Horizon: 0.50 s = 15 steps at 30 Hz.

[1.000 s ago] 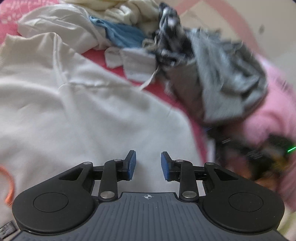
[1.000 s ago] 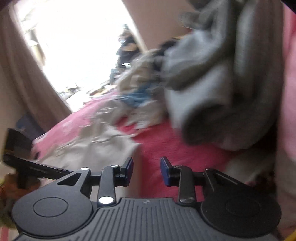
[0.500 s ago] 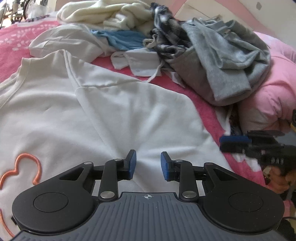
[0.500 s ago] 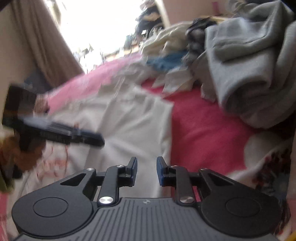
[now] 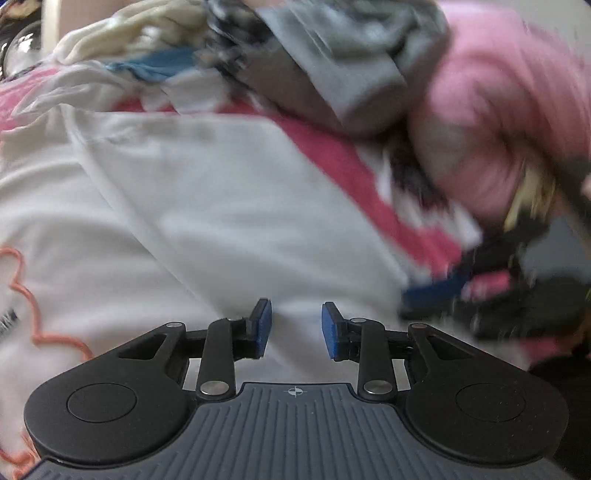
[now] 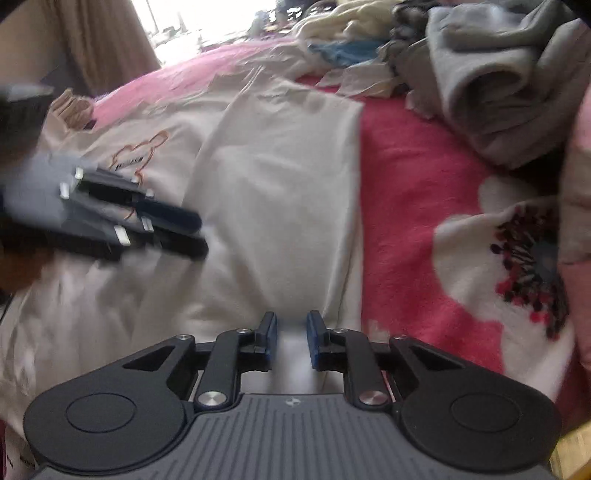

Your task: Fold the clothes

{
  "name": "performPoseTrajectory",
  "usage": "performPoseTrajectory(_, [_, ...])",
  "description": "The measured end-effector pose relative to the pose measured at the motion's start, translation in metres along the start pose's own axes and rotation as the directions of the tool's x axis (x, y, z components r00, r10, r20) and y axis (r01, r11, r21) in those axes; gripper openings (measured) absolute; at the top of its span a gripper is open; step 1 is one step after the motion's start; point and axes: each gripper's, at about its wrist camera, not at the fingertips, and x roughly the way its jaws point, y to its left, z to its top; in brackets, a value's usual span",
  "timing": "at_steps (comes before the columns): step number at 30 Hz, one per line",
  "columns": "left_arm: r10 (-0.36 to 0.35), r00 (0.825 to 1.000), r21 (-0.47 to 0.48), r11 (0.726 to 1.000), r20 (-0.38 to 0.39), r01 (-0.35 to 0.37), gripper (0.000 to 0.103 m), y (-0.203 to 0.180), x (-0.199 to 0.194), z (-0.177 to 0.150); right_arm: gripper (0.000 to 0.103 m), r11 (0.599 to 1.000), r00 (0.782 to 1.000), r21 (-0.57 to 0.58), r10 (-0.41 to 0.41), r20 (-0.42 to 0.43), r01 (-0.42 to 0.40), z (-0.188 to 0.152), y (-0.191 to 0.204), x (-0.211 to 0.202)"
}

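A white T-shirt (image 5: 207, 206) with an orange outline print (image 5: 26, 295) lies spread on the pink bed, one sleeve folded inward. It also shows in the right wrist view (image 6: 277, 192). My left gripper (image 5: 296, 326) is open and empty, low over the shirt's lower part. My right gripper (image 6: 291, 339) is open and empty, just above the shirt's right edge. Each gripper appears blurred in the other's view: the left gripper (image 6: 162, 225) over the shirt's print, the right gripper (image 5: 443, 291) at the shirt's right edge.
A pile of unfolded clothes lies at the far end: a grey garment (image 6: 491, 85), cream (image 5: 140, 29), blue (image 6: 343, 50) and checked pieces. A pink pillow (image 5: 509, 110) is at the right. The pink blanket (image 6: 424, 192) has a white flower pattern. A curtain (image 6: 103, 40) and window stand behind.
Both grippers have dropped lower and closer to the white shirt. The right gripper has moved left onto the shirt's edge, and its jaws have narrowed a little since a second ago.
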Motion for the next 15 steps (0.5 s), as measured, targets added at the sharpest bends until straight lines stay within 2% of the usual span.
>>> performPoseTrajectory(1, [0.034,0.999,0.039,0.999,0.023,-0.035,0.029,-0.009,-0.004,-0.003,0.023,1.000,1.000,0.005,-0.006,0.013,0.006,0.001,0.003,-0.007])
performPoseTrajectory(2, [0.038,0.998,0.055,0.998,0.042,-0.040,0.029,-0.017,-0.009,-0.005,0.022,1.000,0.999,0.010,0.013,0.034,-0.014,0.000,0.007,-0.016])
performPoseTrajectory(4, [0.000,0.998,0.053,0.999,0.069,-0.004,0.029,-0.028,-0.023,-0.010,0.022,0.997,0.997,0.002,0.071,0.043,-0.071,-0.004,0.017,-0.034])
performPoseTrajectory(7, [-0.056,0.998,0.094,0.994,0.042,0.051,0.032,-0.048,-0.034,-0.023,0.023,0.997,0.996,-0.054,0.060,-0.059,-0.064,-0.019,0.031,-0.033])
performPoseTrajectory(10, [-0.037,0.999,0.107,0.993,-0.030,0.040,0.032,-0.064,-0.017,-0.043,0.023,0.998,0.990,-0.059,0.023,-0.136,-0.031,-0.030,0.035,-0.018])
performPoseTrajectory(12, [-0.009,1.000,0.142,0.990,0.000,0.009,0.032,-0.073,-0.020,-0.049,0.023,0.996,0.994,-0.083,0.006,-0.112,-0.016,-0.020,0.042,-0.030])
performPoseTrajectory(15, [0.003,0.999,0.047,0.999,0.048,-0.005,0.032,-0.066,-0.040,-0.051,0.023,0.994,0.998,-0.092,0.053,-0.045,-0.057,-0.007,0.052,-0.048])
